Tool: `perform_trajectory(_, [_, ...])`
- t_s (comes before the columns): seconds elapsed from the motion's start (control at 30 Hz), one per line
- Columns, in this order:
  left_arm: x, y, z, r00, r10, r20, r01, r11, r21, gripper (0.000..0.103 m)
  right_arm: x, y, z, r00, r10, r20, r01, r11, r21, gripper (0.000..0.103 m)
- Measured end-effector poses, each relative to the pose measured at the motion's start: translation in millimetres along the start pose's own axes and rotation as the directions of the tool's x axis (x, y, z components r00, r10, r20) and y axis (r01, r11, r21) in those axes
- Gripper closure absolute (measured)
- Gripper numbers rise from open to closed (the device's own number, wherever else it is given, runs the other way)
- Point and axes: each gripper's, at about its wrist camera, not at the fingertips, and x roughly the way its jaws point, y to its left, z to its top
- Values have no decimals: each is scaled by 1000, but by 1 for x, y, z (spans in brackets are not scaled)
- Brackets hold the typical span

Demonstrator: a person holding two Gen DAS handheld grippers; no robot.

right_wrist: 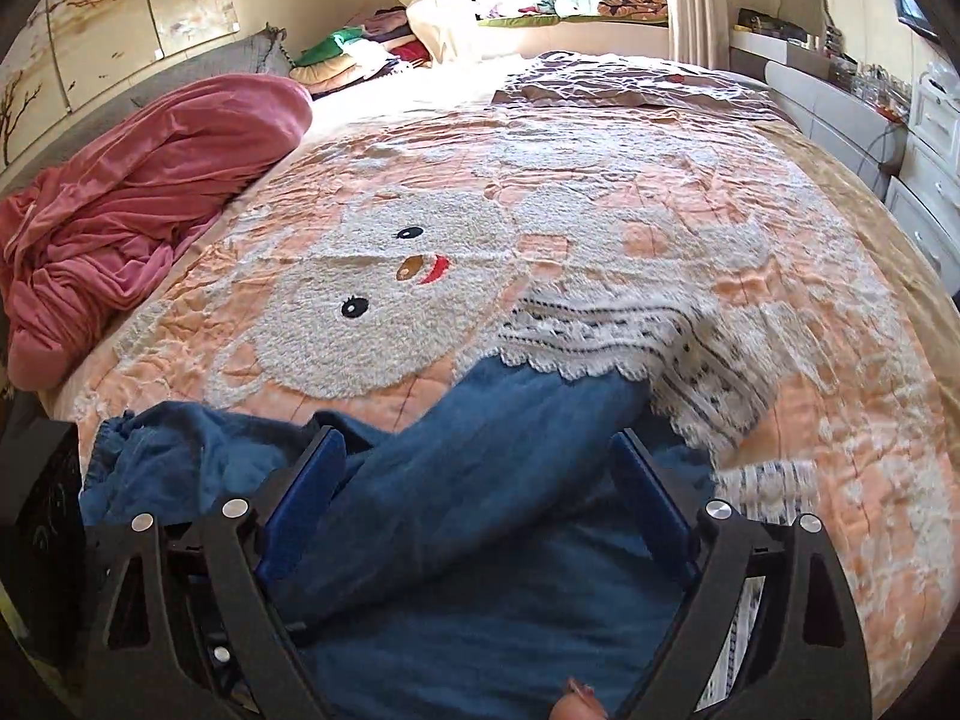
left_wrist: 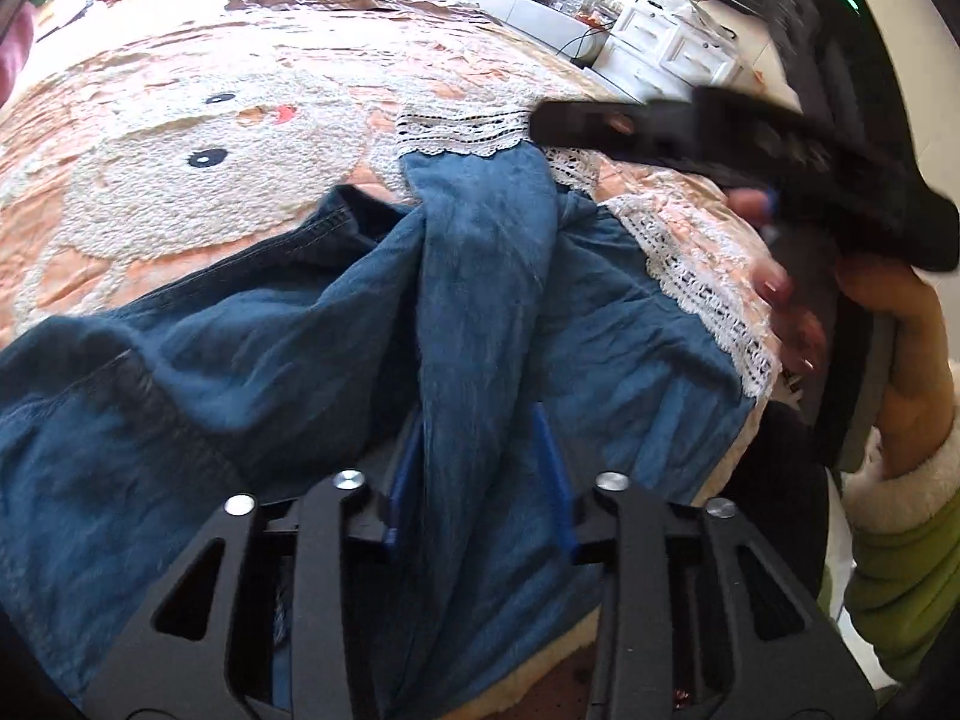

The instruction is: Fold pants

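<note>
Much of the pants (left_wrist: 480, 276) is cut off at the lower edge of both views, so I cannot see the waist clearly. They are soft blue cloth, wrinkled, with white lace (left_wrist: 462, 132) at the leg ends, and they lie on the bed's quilt (right_wrist: 600, 192) — peach, with a fuzzy white bear face. My left gripper (left_wrist: 480, 468) is clenched on a raised ridge of the cloth; the blue pads (left_wrist: 555, 474) press it from both sides. My right gripper (right_wrist: 480, 480) stands wide, released, tilted down over a rolled leg that lies between its fingers without touching them. In the left view the right gripper is blurred, with my hand (left_wrist: 900, 348) behind it in a green sleeve (left_wrist: 906, 594).
</note>
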Motion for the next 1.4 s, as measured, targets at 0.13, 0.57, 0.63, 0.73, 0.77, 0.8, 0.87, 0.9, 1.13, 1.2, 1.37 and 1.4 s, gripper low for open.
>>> perform_trajectory(0.13, [8, 0, 0, 999, -43, 17, 43, 999, -1, 94, 43, -2, 30, 996, -70, -64, 69, 998, -15, 15])
perform_trajectory(0.57, [5, -23, -10, 991, -121, 61, 114, 987, 113, 95, 149, -6, 63, 931, -269, -247, 259, 963, -72, 39])
perform_trajectory(0.63, [6, -21, -9, 990, -122, 63, 115, 988, 106, 95, 154, -16, 60, 937, -232, -261, 235, 972, -20, 51])
perform_trajectory(0.73, [5, -15, -9, 991, -114, 66, 108, 990, 92, 95, 140, -28, 61, 956, -189, -226, 202, 979, 37, 94])
perform_trajectory(0.77, [6, -13, -10, 991, -113, 65, 108, 991, 84, 95, 133, -33, 60, 962, -164, -217, 182, 981, 66, 95])
perform_trajectory(0.8, [6, -11, -10, 991, -114, 64, 109, 991, 73, 95, 125, -36, 59, 967, -152, -207, 172, 982, 80, 96])
perform_trajectory(0.87, [6, -7, -9, 992, -113, 64, 109, 992, 62, 95, 105, -39, 57, 978, -135, -159, 151, 984, 91, 96])
perform_trajectory(0.9, [6, -6, -9, 992, -111, 65, 107, 992, 64, 97, 94, -42, 56, 983, -118, -137, 133, 985, 108, 96])
perform_trajectory(1.13, [0, 0, -8, 994, -55, 99, 47, 996, 75, 99, -5, -68, 36, 996, -69, 48, 56, 970, 237, 96])
perform_trajectory(1.2, [-1, 2, -8, 994, -47, 102, 40, 997, 72, 99, -31, -82, 29, 992, -82, 92, 53, 959, 278, 96])
perform_trajectory(1.37, [-13, -2, -6, 991, -16, 132, 0, 993, 121, 99, -88, -118, -18, 983, -63, 172, -15, 908, 418, 96])
perform_trajectory(1.4, [-14, -3, -7, 991, -11, 135, -7, 991, 133, 99, -93, -122, -30, 984, -70, 166, -10, 900, 436, 96])
